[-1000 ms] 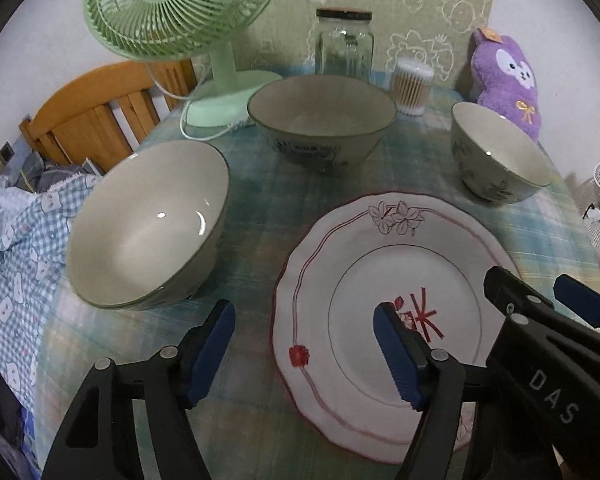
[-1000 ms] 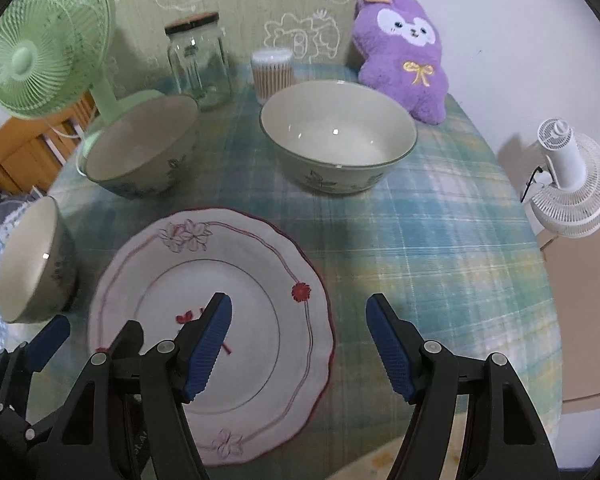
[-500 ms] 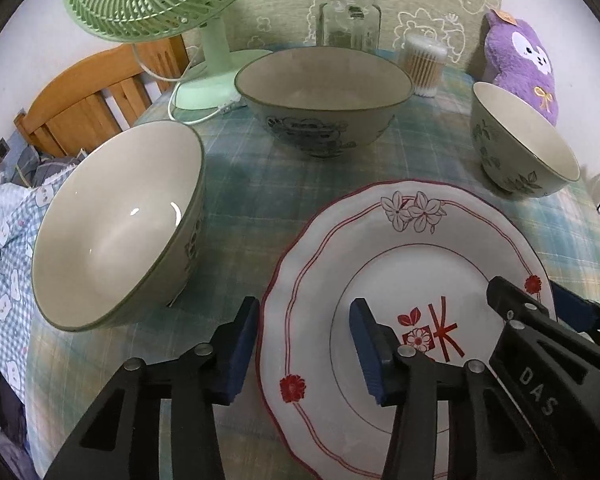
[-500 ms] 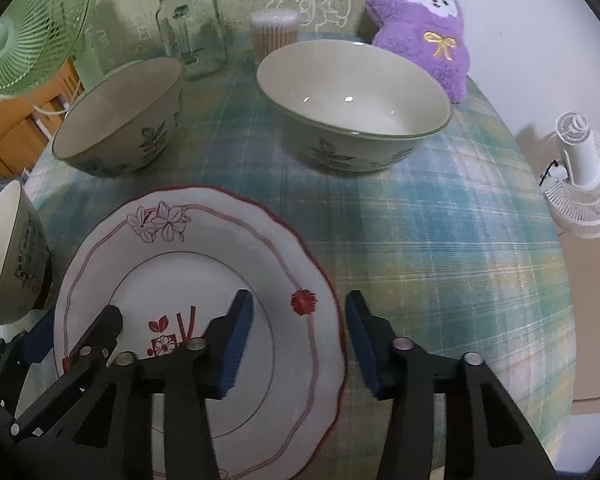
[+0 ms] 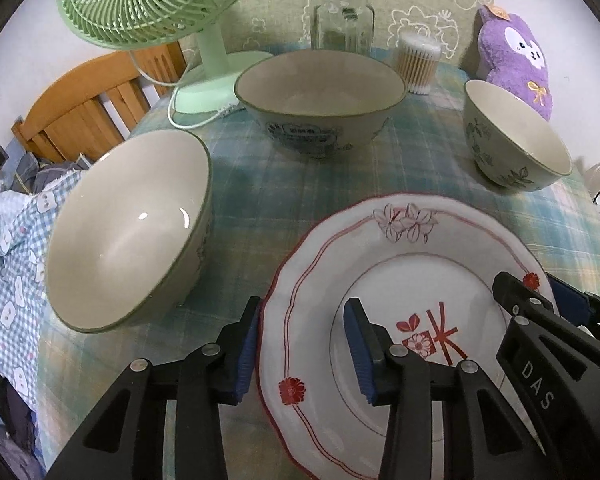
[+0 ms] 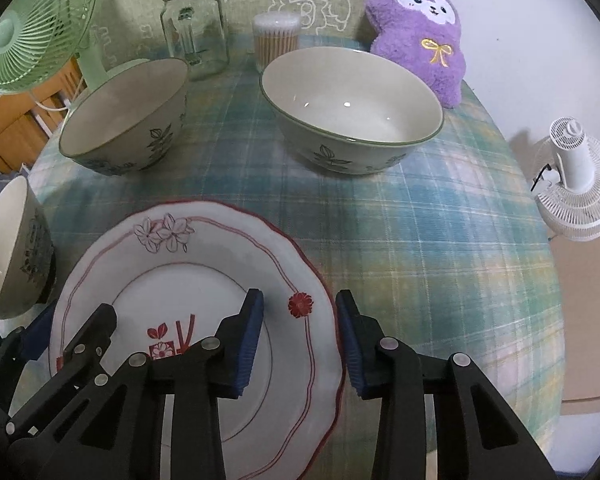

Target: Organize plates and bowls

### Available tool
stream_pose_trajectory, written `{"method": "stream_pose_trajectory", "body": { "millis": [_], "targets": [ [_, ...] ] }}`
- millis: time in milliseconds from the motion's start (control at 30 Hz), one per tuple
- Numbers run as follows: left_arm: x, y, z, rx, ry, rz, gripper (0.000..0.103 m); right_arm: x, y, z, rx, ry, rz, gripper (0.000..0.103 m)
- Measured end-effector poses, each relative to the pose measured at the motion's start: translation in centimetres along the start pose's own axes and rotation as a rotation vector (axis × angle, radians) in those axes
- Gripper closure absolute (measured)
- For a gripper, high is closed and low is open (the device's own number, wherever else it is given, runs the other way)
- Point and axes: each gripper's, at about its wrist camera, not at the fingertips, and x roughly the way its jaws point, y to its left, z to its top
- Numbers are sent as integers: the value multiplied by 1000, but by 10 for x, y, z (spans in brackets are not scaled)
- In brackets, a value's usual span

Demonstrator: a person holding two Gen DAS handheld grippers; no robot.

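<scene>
A round table (image 6: 440,240) draped in a blue-green plaid cloth stands against a pale wall hung with a green fabric panel of cartoon outlines, a wooden chair (image 5: 88,112) at its far left edge and a small white fan (image 6: 576,184) off its right side. Along the back of the table are a mint-green desk fan (image 5: 152,4), a lidded glass jar (image 5: 342,16), a tub of cotton swabs (image 5: 416,62) and a purple plush toy (image 5: 516,64). Three leaf-patterned bowls sit upright and apart on the cloth: the left bowl (image 5: 128,228) near the table's edge, the middle bowl (image 5: 320,100) in front of the jar, and the right bowl (image 6: 352,108) just before the plush. Nearest the cameras lies a white scalloped plate (image 5: 412,280) with red trim and flower motifs, and both tools reach low over it from the near side. The left gripper (image 5: 302,350) straddles the plate's left rim, one blue pad outside the edge and one over the well, with a gap between them; whether the pads touch the china cannot be told. The right gripper (image 6: 300,328) straddles the opposite rim by the red flower in the same way, partly open, contact likewise unclear.
</scene>
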Motion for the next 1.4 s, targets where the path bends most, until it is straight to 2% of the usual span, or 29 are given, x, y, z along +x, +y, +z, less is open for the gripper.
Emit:
{"method": "stream_pose_trajectory", "body": {
  "millis": [333,700,1067,1400],
  "targets": [
    [-35,-1,-10,26,-48,-40,62,-40,-9,-14,40,-44,-30,62],
    [-71,-14,-27,102,-89,-95,62,-83,-29,-44,122,-80,-79,62],
    [-101,-50,-57,184,-96,-162,61,-117,-72,-87,203,-86,-141,62],
    [-109,-92,-88,194,-72,-144,61,-114,-115,-120,193,-53,-128,62]
  ]
}}
